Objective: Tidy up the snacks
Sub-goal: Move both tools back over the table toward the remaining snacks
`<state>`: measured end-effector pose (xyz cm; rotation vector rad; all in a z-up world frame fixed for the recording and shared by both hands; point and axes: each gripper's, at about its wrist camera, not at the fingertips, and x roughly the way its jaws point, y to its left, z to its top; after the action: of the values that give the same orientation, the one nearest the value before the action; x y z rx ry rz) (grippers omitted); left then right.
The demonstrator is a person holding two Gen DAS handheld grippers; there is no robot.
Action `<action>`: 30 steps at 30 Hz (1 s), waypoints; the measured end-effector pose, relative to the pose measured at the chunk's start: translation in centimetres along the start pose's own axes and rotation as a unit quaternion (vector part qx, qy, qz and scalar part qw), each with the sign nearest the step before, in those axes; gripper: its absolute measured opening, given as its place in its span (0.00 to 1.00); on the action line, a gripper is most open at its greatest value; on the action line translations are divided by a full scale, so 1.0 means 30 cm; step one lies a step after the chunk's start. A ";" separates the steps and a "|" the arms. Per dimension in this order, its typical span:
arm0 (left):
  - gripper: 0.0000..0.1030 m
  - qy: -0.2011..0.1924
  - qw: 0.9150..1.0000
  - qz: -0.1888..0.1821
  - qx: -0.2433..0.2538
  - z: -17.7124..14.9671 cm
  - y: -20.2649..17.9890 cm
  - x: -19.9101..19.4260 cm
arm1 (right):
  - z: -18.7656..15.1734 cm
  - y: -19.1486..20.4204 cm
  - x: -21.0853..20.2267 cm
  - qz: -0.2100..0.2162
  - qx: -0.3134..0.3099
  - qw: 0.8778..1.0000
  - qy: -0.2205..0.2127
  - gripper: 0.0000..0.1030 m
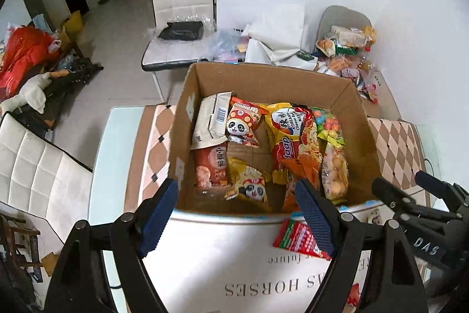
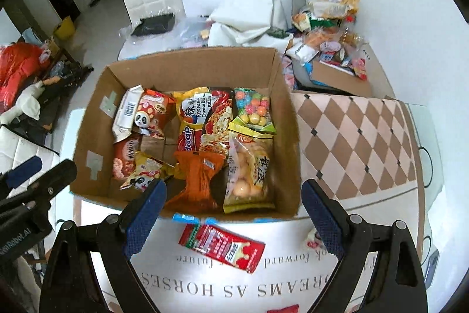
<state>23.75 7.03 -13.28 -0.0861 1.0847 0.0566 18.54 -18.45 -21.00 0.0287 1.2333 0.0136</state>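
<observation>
lying below the right gripper's (image 2: pixel 234 220) empty, spread jaws: red packet (image 2: pixel 222 246).

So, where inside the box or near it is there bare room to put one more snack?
Inside the cardboard box, bare floor shows between the panda packets and the noodle bag. The right half is crowded. Outside, the checked cloth right of the box is free.

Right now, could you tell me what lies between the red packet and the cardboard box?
Only bare tablecloth; the right wrist view shows the red packet just short of the cardboard box.
</observation>
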 end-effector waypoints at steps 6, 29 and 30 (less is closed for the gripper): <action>0.79 -0.032 0.999 0.011 0.012 -0.065 -0.007 -0.134 | -0.076 -0.021 -0.154 0.010 0.010 1.000 -0.028 0.93; 0.79 0.061 0.996 0.003 0.062 -0.432 -0.118 -0.166 | -0.523 -0.239 -0.194 0.071 0.136 0.982 0.108 0.95; 0.79 0.081 0.994 0.005 0.069 -0.474 -0.130 -0.124 | -0.597 -0.268 -0.133 0.070 0.155 0.975 0.145 0.95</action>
<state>9.83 1.75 -16.42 0.0405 1.2486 -0.0164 0.26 -26.33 -23.40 0.3980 1.5130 -0.0533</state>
